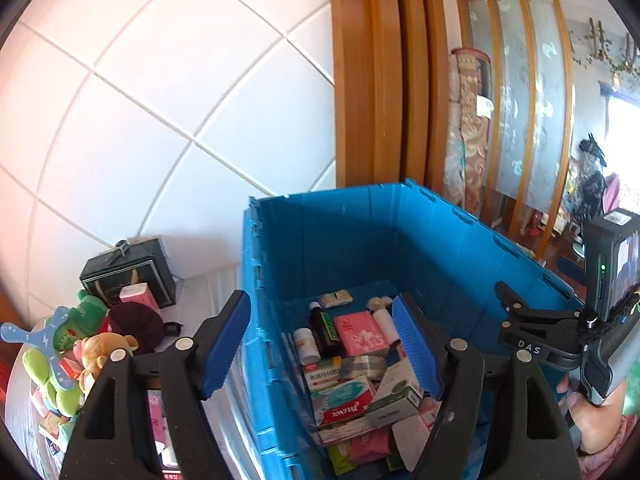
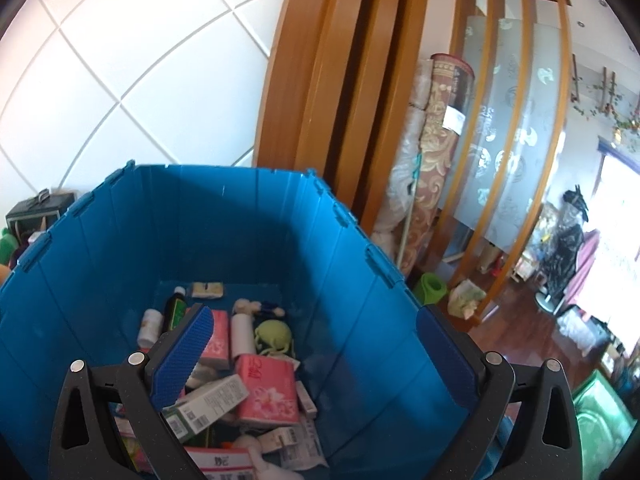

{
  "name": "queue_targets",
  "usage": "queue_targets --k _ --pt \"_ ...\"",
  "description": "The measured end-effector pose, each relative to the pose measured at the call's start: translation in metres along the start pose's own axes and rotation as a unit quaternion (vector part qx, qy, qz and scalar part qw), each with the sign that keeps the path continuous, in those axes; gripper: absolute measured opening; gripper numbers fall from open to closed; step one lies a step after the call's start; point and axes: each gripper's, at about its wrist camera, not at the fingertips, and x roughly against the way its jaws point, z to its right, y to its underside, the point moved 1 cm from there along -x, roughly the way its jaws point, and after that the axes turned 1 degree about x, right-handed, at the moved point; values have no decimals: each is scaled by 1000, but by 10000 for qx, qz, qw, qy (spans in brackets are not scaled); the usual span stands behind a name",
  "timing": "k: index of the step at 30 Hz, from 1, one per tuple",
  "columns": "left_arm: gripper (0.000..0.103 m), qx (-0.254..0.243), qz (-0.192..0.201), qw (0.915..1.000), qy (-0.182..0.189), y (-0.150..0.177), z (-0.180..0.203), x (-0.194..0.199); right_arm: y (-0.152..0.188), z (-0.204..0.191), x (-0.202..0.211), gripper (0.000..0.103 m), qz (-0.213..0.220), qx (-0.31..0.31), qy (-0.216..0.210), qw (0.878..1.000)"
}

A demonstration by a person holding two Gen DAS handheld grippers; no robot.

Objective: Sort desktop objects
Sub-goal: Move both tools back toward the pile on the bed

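Left and right wrist views. We see the left gripper [image 1: 322, 344] with jaws wide apart and nothing between the pads, straddling the near wall of the blue crate [image 1: 360, 236]. The right gripper [image 2: 316, 354] stands fully spread and empty above the crate's interior. Sorted items lie on the crate floor: pink tissue packs [image 2: 266, 394], a dark bottle [image 1: 326, 330], small boxes (labels unreadable). Plush toys [image 1: 96, 354] wait on the white surface left of the crate
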Motion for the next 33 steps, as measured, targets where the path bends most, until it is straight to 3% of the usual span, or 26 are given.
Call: queue_targets --k 5,6,8,9,14,19,24,28,33 --pt "73 -1 87 10000 35 4 -21 13 0 4 5 103 -124 -327 -219 9991" --pt "73 43 83 9999 36 4 -27 14 0 1 7 103 -200 -454 -16 9988" --pt "73 145 97 9998 84 7 -38 18 -1 -8 15 103 -175 -424 -58 9989" --pt "73 181 127 9997 40 9 -44 20 -2 -14 20 103 -219 -634 397 9970" --pt "73 471 138 9986 -196 23 -84 31 -12 -51 51 103 140 -518 82 9985" --pt "73 710 123 9945 -766 48 -133 46 -23 -103 82 103 566 -401 -627 9956" --pt "73 1086 -19 9844 -1386 90 -192 63 -29 -166 99 103 827 -200 -1427 9861" --pt "73 1384 -205 9712 -1927 130 -243 78 -32 -222 104 103 875 36 -2140 9729" --pt "73 1821 -457 9473 -2597 183 -308 101 -23 -293 99 103 688 464 -2826 9556"
